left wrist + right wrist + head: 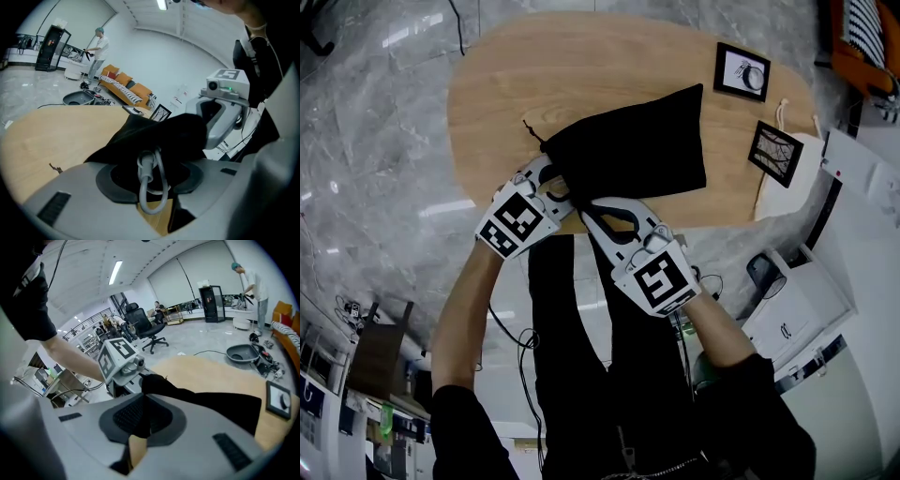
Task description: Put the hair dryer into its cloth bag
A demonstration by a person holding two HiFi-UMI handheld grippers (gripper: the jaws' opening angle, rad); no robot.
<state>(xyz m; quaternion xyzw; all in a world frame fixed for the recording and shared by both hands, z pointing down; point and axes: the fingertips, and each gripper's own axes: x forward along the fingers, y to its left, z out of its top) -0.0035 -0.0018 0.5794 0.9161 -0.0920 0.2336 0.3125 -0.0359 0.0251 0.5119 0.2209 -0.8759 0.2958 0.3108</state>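
A black cloth bag [633,141] lies bulging on the oval wooden table [544,66], its mouth toward the near edge. My left gripper [555,183] is shut on the mouth's left side. In the left gripper view the pads pinch black cloth [154,136] while a loop of grey cord [152,187] hangs out between the jaws of the left gripper [150,173]. My right gripper [589,208] is shut on the mouth's right side, with black cloth [211,401] clamped between the jaws of the right gripper [143,420]. The hair dryer's body is hidden inside the bag.
Two black-framed pictures [742,71] [775,153] lie at the table's far right, beside a white drawstring bag [792,178] at the right edge. White equipment [797,300] stands on the floor to the right. A person [98,47] stands far off near an orange sofa [126,84].
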